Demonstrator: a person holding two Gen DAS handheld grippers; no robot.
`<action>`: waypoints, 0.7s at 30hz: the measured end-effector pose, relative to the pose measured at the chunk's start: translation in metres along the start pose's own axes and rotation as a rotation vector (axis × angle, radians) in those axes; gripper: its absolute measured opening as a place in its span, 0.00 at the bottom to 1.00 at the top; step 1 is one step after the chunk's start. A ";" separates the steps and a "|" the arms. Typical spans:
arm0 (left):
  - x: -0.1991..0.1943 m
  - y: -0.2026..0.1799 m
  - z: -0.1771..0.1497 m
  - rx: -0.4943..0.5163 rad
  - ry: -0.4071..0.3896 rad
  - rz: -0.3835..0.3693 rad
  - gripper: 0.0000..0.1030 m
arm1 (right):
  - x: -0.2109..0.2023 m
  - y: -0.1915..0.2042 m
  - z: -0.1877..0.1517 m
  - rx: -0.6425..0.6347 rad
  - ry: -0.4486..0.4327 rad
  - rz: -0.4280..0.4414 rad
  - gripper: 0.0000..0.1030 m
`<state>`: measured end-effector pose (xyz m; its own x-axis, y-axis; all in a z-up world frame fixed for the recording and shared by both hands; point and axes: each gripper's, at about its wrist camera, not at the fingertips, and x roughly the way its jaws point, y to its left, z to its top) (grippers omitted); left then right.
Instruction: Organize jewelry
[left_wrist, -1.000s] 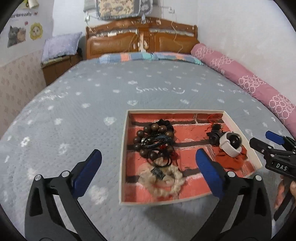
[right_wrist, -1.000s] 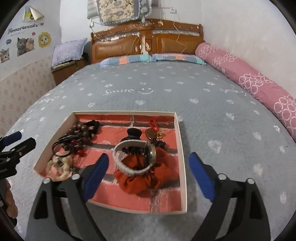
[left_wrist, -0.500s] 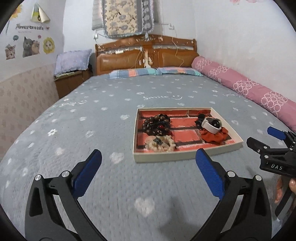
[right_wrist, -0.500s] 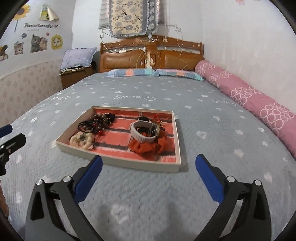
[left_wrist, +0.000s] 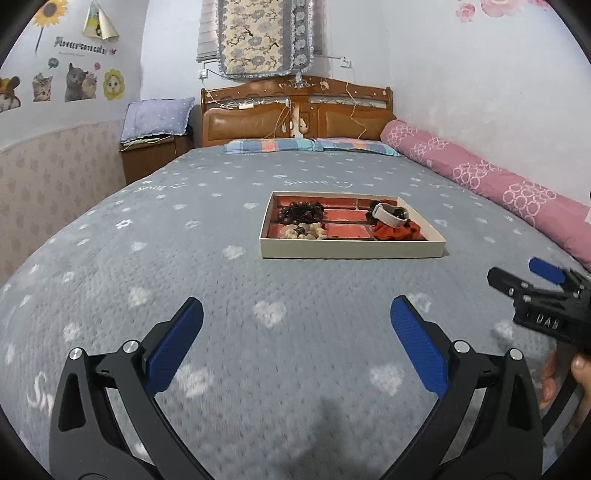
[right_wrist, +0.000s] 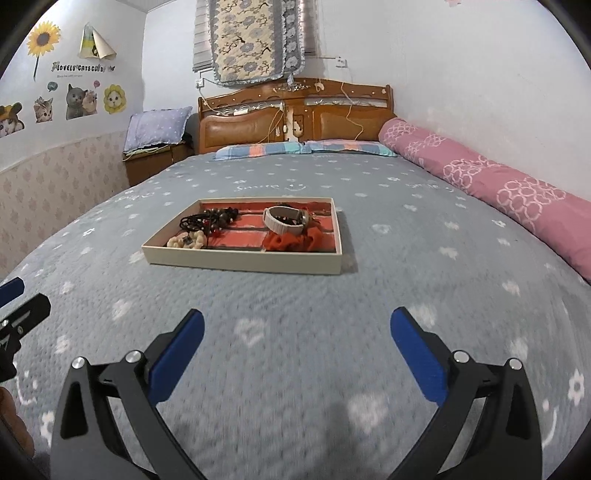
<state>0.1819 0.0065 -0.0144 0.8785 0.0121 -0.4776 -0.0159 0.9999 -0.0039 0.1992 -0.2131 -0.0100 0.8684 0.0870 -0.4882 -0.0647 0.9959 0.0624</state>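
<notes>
The jewelry tray (left_wrist: 352, 252) lies on the bed (left_wrist: 184, 258), well ahead of both grippers, holding dark bead bracelets (left_wrist: 301, 213), a cream bead bracelet (left_wrist: 303, 232), a white watch (left_wrist: 389, 216) and an orange scrunchie (left_wrist: 395, 230). The left gripper (left_wrist: 295, 345) and right gripper (right_wrist: 297, 345) hang spread wide, holding nothing.

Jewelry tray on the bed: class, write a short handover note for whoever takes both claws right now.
Left claw: open, empty, over the grey bedspread, short of the tray.
Right claw: open, empty, likewise short of it.
Jewelry tray: mid-bed, holding dark bead bracelets, a cream bead bracelet, a white-strap watch lying on an orange scrunchie.
Done: everything visible sits inside the tray.
Left: nothing loose is visible on the bedspread; check the tray for tangles.
</notes>
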 end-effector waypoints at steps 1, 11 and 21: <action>-0.006 -0.001 -0.002 -0.007 -0.006 -0.001 0.95 | -0.007 0.000 -0.003 0.003 -0.008 0.001 0.96; -0.040 0.001 -0.021 -0.026 -0.046 0.011 0.95 | -0.057 0.010 -0.032 -0.009 -0.098 0.008 0.96; -0.052 0.004 -0.035 -0.049 -0.053 0.039 0.95 | -0.068 0.013 -0.043 -0.013 -0.103 0.002 0.96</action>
<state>0.1195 0.0096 -0.0200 0.9009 0.0525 -0.4308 -0.0726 0.9969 -0.0304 0.1188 -0.2049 -0.0132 0.9141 0.0868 -0.3961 -0.0722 0.9961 0.0515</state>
